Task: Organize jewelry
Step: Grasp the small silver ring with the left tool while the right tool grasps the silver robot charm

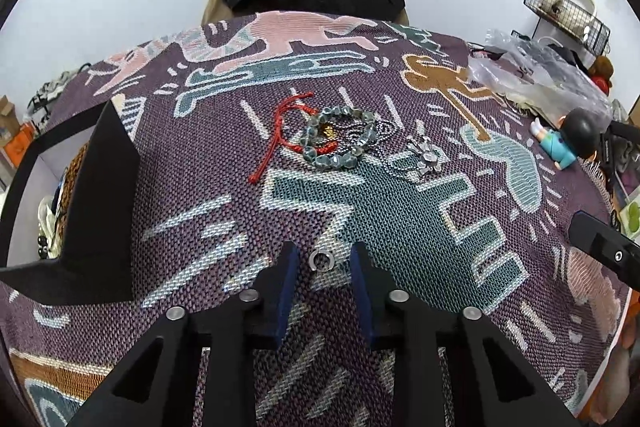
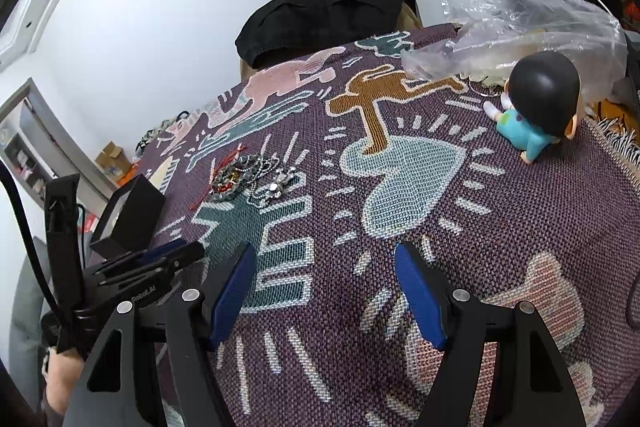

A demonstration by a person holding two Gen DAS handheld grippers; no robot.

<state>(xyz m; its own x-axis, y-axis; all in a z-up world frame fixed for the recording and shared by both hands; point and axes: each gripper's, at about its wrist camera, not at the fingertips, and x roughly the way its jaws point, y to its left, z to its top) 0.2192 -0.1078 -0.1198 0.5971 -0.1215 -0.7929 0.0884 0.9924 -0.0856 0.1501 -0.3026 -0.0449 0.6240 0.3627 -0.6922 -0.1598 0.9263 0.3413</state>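
Looking past our left tongs [image 1: 324, 263], we see a small silver ring [image 1: 321, 260] lying on the patterned woven cloth [image 1: 200, 187] between the blue pads [image 1: 289, 283], which stand just beside it on either side; we cannot tell whether they touch it yet. At about twelve o'clock from the ring, well apart, the other jewelry lies in a heap: a red cord bracelet [image 1: 280, 135], a grey-green bead bracelet [image 1: 340, 139] with something gold inside its loop that is too small to make out, and a silver chain with a sparkly pendant [image 1: 428, 157]. A black open box [image 1: 100, 211] at nine o'clock is cut off by the frame, its inside hidden from us. At two o'clock a toy figure [image 1: 568, 139] lies on the cloth, near crumpled clear plastic [image 1: 532, 71] that veils whatever is under it. Our right tongs [image 2: 326, 287] hang with jaws wide apart over the cloth, nothing between them. In the right wrist view, white lettering on the left tool reads partly as "Robot.AI", its start hidden.
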